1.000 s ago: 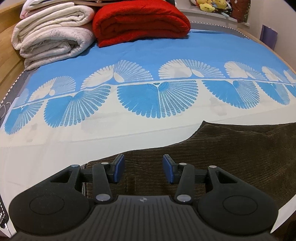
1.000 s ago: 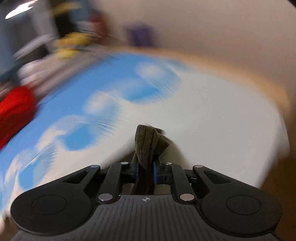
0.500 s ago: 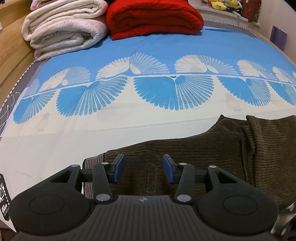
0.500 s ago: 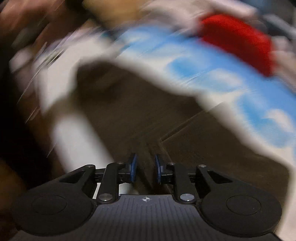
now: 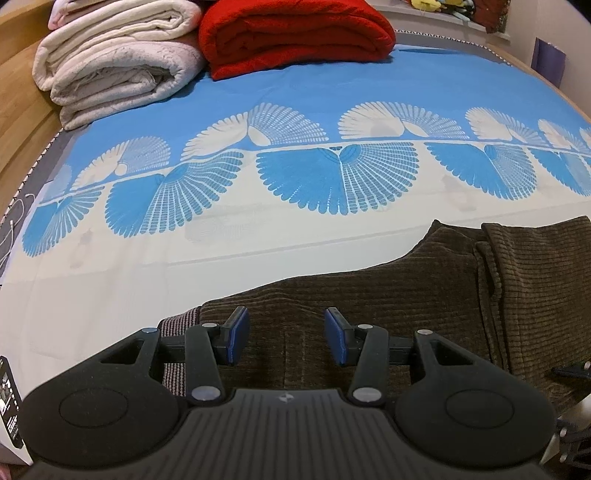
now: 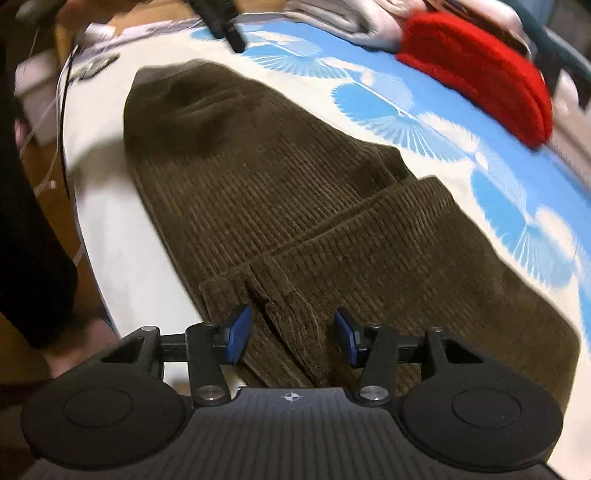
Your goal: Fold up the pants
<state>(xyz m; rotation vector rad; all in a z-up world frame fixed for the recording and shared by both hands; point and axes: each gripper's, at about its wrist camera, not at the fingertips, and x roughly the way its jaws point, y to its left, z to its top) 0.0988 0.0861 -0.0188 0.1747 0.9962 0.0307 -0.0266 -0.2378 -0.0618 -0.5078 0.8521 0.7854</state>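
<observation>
Brown corduroy pants flat on bed, leg end folded over onto the upper part. Left claw spread wide, over the waistband area, gripping nothing. Right claw spread wide, straddling the folded hem edge, nothing clamped. Red blanket, white blankets at far end.

Blue-and-white bedsheet, wooden bed frame, pale wall.

pants are lying flat on the bed right under my left claw, one end folded over on top off to the right. two folded blankets sit side by side at the far edge behind them.
</observation>
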